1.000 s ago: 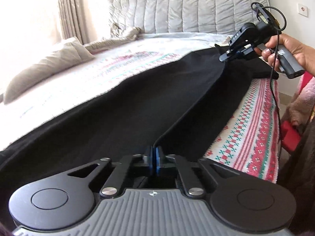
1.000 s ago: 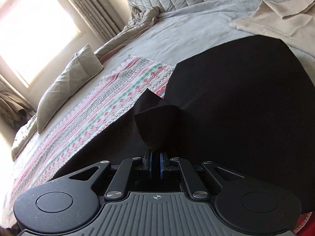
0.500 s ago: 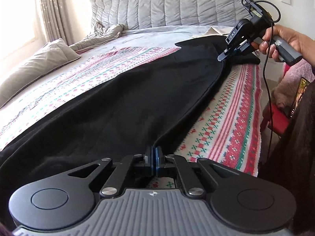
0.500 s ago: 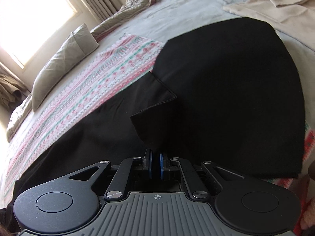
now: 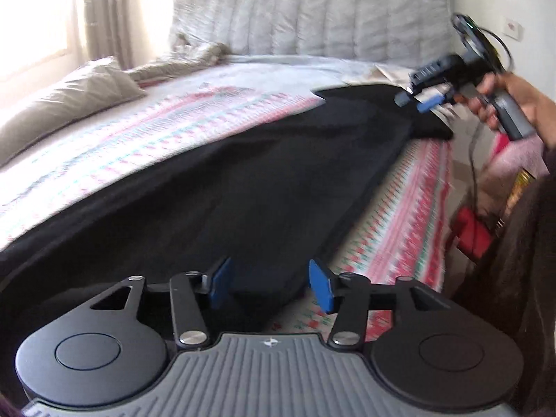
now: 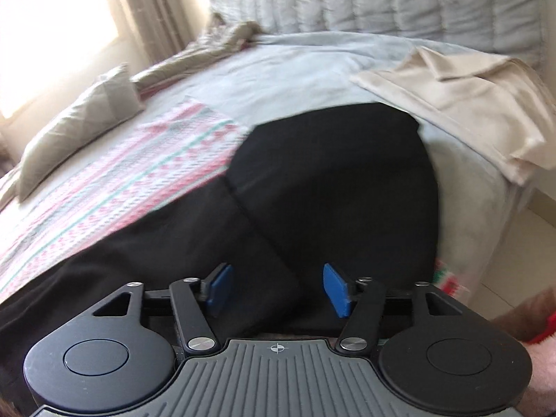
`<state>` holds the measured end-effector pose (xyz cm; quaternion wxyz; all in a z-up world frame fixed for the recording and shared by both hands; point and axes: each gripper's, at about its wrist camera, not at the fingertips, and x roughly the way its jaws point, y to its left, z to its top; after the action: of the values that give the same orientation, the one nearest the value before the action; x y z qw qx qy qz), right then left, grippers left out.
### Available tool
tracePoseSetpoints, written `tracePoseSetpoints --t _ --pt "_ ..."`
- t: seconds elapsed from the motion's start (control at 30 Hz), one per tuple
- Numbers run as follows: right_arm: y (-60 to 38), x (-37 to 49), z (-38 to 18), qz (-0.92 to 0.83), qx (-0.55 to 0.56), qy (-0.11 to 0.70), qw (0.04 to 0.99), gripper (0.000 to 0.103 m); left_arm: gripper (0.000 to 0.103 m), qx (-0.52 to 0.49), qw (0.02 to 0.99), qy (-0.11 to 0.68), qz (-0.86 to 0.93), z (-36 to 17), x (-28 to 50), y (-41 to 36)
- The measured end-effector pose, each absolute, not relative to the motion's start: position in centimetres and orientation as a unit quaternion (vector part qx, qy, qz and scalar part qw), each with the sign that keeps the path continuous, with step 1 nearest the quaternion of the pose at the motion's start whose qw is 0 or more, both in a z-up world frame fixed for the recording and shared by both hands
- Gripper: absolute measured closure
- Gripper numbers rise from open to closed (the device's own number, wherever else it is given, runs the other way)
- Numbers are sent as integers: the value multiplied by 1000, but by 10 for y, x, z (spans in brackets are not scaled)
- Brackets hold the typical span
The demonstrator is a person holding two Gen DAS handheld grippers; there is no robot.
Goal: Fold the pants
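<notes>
Black pants (image 5: pixel 264 180), soft, limp, light by the look: spread on the bed (image 5: pixel 410 215) ahead of both claws. Left claw (image 5: pixel 269 285) and right claw (image 6: pixel 276 290) released, empty; best gripped at hem or waistband edge.

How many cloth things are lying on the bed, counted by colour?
Black: 1, the pants
Beige: 1, a folded cloth
Grey: 1, a pillow
Striped red, green and white: 1, the blanket
Total: 4
</notes>
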<state>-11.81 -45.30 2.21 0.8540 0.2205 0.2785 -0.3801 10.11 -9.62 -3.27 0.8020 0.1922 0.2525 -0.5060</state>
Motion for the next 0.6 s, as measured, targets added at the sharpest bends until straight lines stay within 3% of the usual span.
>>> tracePoseSetpoints --t 0.33,0.6 --pt "-415 -42 21 -288 164 311 891 34 24 167 895 235 -342 4 175 -42" --pt "-370 17 5 -221 121 349 903 34 23 121 925 283 -223 -6 273 2"
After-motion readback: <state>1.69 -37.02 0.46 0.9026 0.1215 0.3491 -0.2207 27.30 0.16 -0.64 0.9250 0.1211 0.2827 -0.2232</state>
